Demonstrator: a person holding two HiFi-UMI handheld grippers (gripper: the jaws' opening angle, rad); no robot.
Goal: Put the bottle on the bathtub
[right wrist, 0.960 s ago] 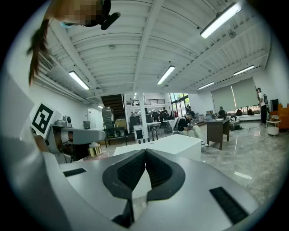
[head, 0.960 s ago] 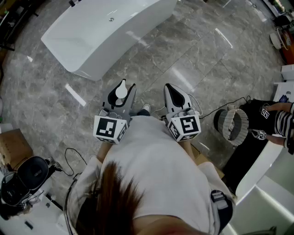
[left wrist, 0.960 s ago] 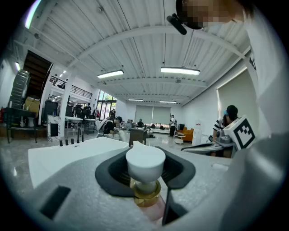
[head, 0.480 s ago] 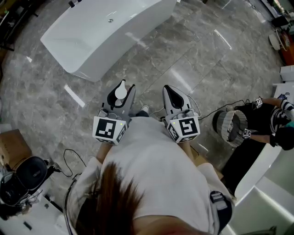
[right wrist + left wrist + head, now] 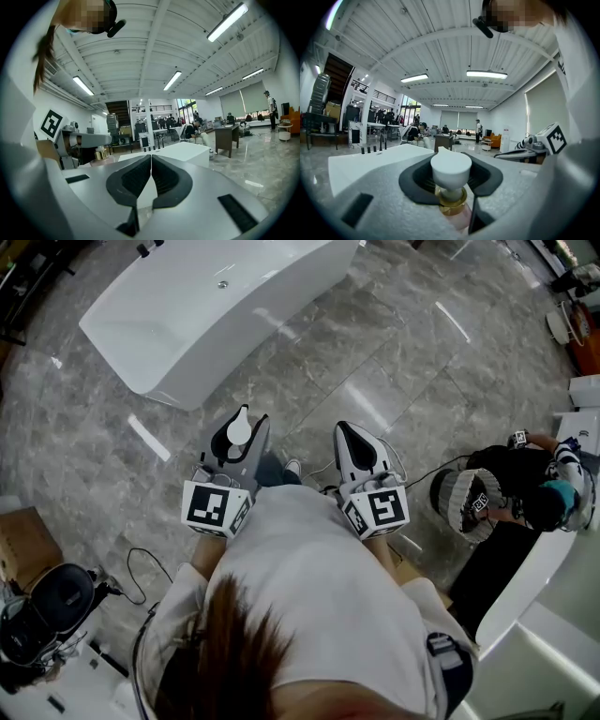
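My left gripper (image 5: 238, 433) is shut on the bottle (image 5: 451, 180), which has a white cap, a gold collar and a pinkish body; its cap (image 5: 239, 431) shows between the jaws in the head view. A long white bathtub (image 5: 211, 306) stands on the marble floor ahead of me, still well beyond both grippers; its flat rim (image 5: 375, 161) lies past the left jaws. My right gripper (image 5: 356, 445) is held level beside the left one, its black pads (image 5: 140, 176) pressed together with nothing between them. The left gripper (image 5: 79, 140) with the bottle's collar shows at the left of the right gripper view.
Grey marble floor (image 5: 375, 352) stretches between me and the tub. A seated person in black (image 5: 525, 493) works at another white fixture (image 5: 525, 587) on the right. A cardboard box (image 5: 23, 545), a black device (image 5: 56, 601) and cables lie at the left.
The bathtub has slid slightly up and left in the head view. Both grippers stay side by side, the left still holding the bottle. The person at the right has bent in toward the fixture.
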